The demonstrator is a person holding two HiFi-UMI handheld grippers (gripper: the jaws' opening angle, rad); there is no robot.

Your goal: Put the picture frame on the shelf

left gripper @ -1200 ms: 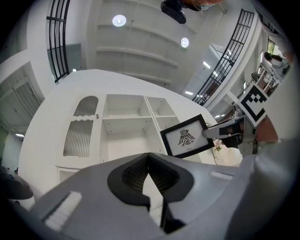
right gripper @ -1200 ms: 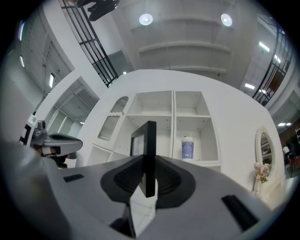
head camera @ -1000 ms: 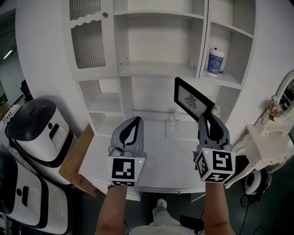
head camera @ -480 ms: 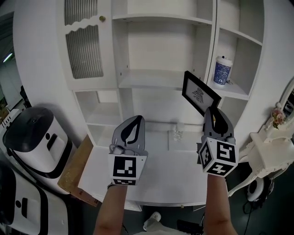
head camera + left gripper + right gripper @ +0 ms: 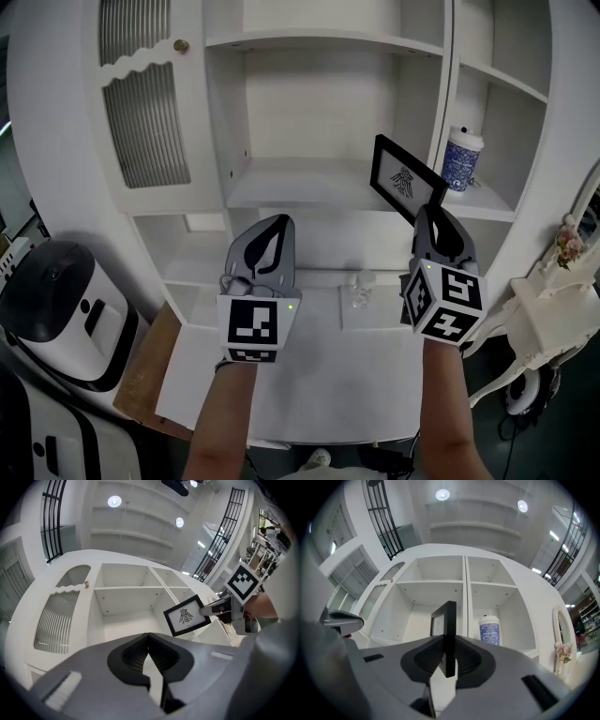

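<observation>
- Your right gripper [image 5: 433,217] is clamping the picture frame [image 5: 405,178] by its lower edge, with the jaws pressing on both sides of the black border.
- Your left gripper [image 5: 275,225] is carrying nothing, its jaws meeting at the tips.
- You are holding the picture frame tilted and raised in the air, in front of the middle shelf board [image 5: 300,183] of the white shelf unit and near its upright divider.
- A blue patterned cup [image 5: 462,159] is standing in the right-hand compartment, just beside the frame.
- A small clear glass item [image 5: 360,284] is sitting on the white desk [image 5: 319,375] below, between your two grippers.
- A ribbed door [image 5: 141,103] is covering the upper left compartment.
</observation>
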